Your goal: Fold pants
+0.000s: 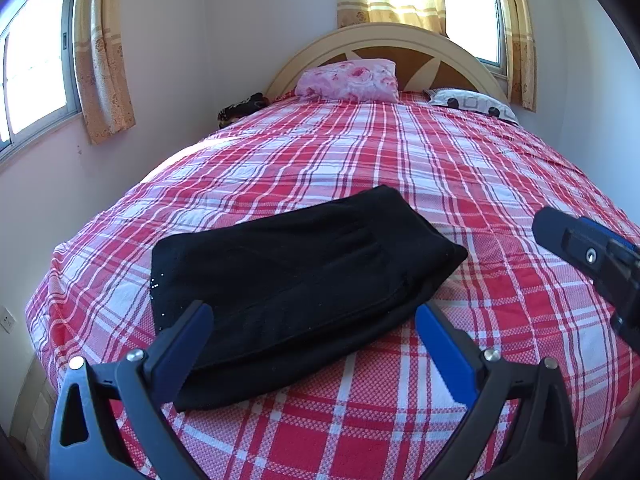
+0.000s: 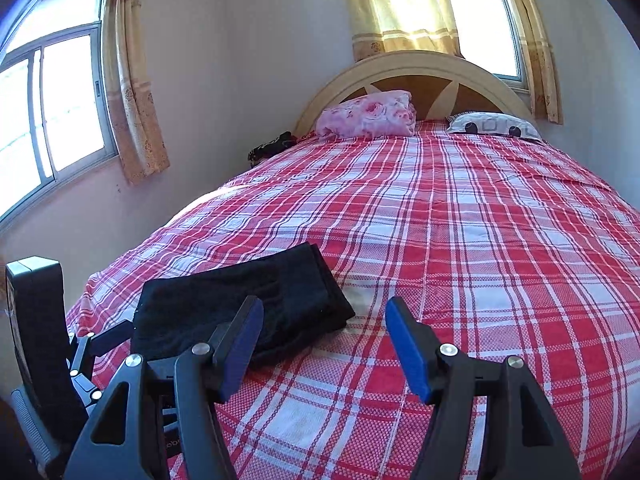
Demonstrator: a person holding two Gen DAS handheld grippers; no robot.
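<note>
Black pants lie folded into a compact flat stack on the red plaid bedspread, near the bed's foot on the left side. My left gripper is open and empty, held just in front of the stack's near edge. My right gripper is open and empty, to the right of the pants, over bare bedspread. The right gripper also shows at the right edge of the left wrist view, and the left gripper's body at the lower left of the right wrist view.
A pink floral pillow and a grey patterned pillow lie against the arched headboard. A dark bundle sits at the bed's far left corner. Walls, windows and curtains close in on the left and far side.
</note>
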